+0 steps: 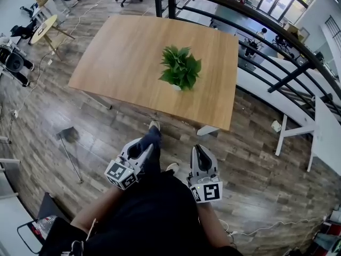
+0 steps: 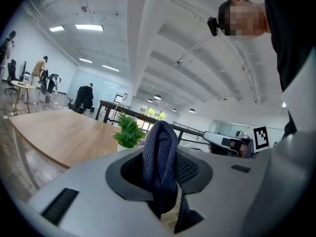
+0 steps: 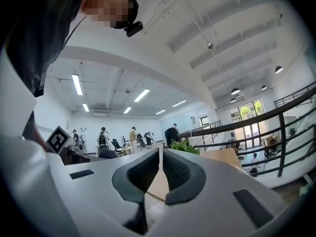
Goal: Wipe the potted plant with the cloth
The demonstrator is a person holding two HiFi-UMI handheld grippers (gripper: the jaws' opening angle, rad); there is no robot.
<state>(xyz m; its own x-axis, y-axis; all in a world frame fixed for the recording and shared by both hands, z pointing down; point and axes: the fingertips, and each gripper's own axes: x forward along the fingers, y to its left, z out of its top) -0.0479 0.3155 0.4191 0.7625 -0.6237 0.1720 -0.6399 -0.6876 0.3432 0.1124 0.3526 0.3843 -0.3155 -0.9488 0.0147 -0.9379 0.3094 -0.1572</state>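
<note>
A small green potted plant (image 1: 181, 68) stands on the wooden table (image 1: 122, 52), right of its middle. Both grippers are held low in front of the person's body, short of the table's near edge. My left gripper (image 1: 145, 147) is shut on a dark blue cloth (image 1: 152, 136); in the left gripper view the cloth (image 2: 160, 162) bulges up between the jaws, with the plant (image 2: 128, 131) beyond it. My right gripper (image 1: 198, 150) is shut with nothing in it; in the right gripper view its pads (image 3: 174, 171) meet, and the plant (image 3: 185, 146) shows just above them.
A dark metal railing (image 1: 256, 20) runs behind and to the right of the table. White desks (image 1: 325, 137) stand at the right, a round table (image 1: 45, 28) at the far left. A wood floor lies between me and the table. People stand far off (image 3: 133, 135).
</note>
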